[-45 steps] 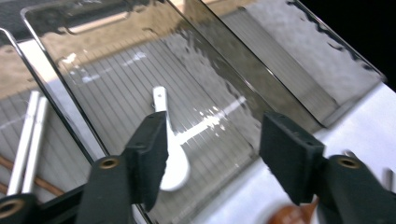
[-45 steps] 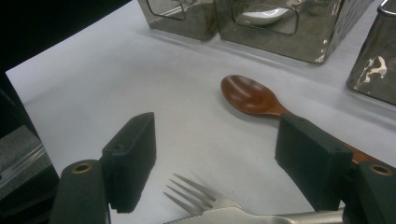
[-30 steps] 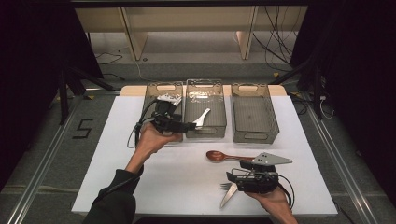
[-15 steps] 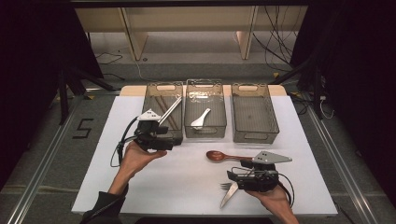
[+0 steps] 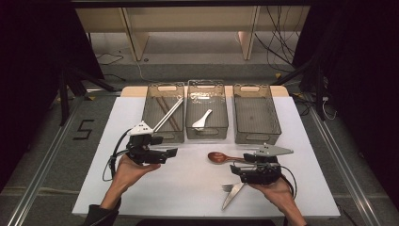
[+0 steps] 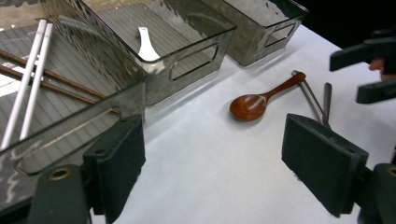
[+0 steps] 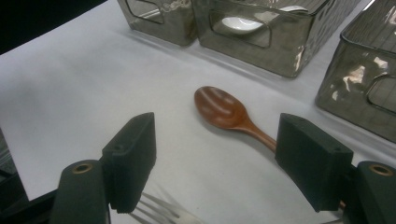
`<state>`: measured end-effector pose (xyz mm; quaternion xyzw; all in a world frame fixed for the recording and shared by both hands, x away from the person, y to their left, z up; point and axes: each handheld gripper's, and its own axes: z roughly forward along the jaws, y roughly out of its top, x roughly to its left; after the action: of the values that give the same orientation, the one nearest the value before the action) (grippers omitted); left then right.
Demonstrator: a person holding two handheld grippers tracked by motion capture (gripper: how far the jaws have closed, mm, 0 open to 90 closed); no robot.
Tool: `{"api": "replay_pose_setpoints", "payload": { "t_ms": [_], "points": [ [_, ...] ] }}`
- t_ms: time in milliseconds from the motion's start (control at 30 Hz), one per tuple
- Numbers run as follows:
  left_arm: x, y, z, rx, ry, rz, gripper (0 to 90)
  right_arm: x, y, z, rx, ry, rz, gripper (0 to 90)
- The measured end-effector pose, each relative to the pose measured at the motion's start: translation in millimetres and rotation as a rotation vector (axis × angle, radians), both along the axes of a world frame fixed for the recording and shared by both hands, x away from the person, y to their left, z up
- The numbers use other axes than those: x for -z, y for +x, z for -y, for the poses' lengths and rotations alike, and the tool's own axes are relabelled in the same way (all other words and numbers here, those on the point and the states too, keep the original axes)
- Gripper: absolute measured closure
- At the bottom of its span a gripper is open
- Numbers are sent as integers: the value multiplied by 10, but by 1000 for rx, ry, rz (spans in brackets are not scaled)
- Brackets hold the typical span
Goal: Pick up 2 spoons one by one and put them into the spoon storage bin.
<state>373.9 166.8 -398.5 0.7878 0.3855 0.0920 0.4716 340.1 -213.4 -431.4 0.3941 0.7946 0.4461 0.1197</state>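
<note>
A brown wooden spoon (image 5: 217, 157) lay on the white surface (image 5: 188, 188), bowl to the left, just before the right gripper (image 7: 215, 154), whose jaws stood wide open and held nothing. The left gripper (image 6: 212, 161) had just been opening, also empty.

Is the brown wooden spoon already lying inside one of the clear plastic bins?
No, the brown wooden spoon lies on the white table, in front of the three clear plastic bins.

Brown wooden spoon (image 6: 256, 103): glossy, smooth. Three smoky translucent plastic bins (image 5: 207, 123): shiny, ribbed floors. White table cover (image 5: 188, 183): matt.
</note>
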Motion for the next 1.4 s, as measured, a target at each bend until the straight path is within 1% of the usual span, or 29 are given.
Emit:
{"api": "replay_pose_setpoints", "payload": {
  "t_ms": [33, 133, 233, 267, 367, 500, 667, 800, 867, 933, 1033, 1100, 1167, 1233, 1300, 1367, 1400],
  "points": [
    [15, -21, -5, 1, 4, 8, 209, -2, 25, 8, 2, -4, 1, 299],
    [58, -88, -15, -3, -2, 28, 209, -2, 94, 26, 7, -11, -3, 299],
    [99, -147, -42, 3, -9, 35, 208, 1, 145, 34, 8, -19, -10, 299],
    [120, -174, -56, 0, -13, 44, 207, 2, 159, 35, 7, -22, -16, 299],
    [170, -228, -92, -4, -9, 59, 208, 13, 205, 36, 6, -33, -24, 298],
    [235, -304, -154, -14, -16, 65, 207, 26, 256, 25, 1, -51, -29, 298],
    [301, -375, -249, -37, -48, 77, 207, 51, 321, 16, -7, -67, -51, 299],
    [376, -443, -285, -47, -47, 78, 207, 58, 368, 1, -17, -91, -59, 299],
    [403, -476, -294, -52, -35, 78, 207, 60, 393, -7, -25, -101, -68, 299],
    [421, -510, -303, -57, -36, 76, 205, 65, 423, -14, -31, -111, -77, 299],
    [422, -564, -333, -63, -48, 90, 201, 72, 478, -24, -42, -133, -96, 301],
    [431, -593, -343, -66, -65, 96, 201, 81, 510, -32, -48, -141, -107, 303],
    [435, -608, -348, -65, -51, 98, 199, 102, 553, -46, -58, -165, -123, 307],
    [440, -622, -353, -70, -49, 96, 197, 126, 590, -56, -61, -191, -136, 310],
    [442, -635, -357, -68, -60, 98, 196, 145, 622, -67, -69, -210, -150, 314],
    [439, -652, -362, -66, -57, 105, 196, 161, 648, -82, -75, -222, -162, 323],
    [440, -658, -365, -65, -62, 106, 196, 175, 666, -97, -80, -237, -168, 330]
  ]
}}
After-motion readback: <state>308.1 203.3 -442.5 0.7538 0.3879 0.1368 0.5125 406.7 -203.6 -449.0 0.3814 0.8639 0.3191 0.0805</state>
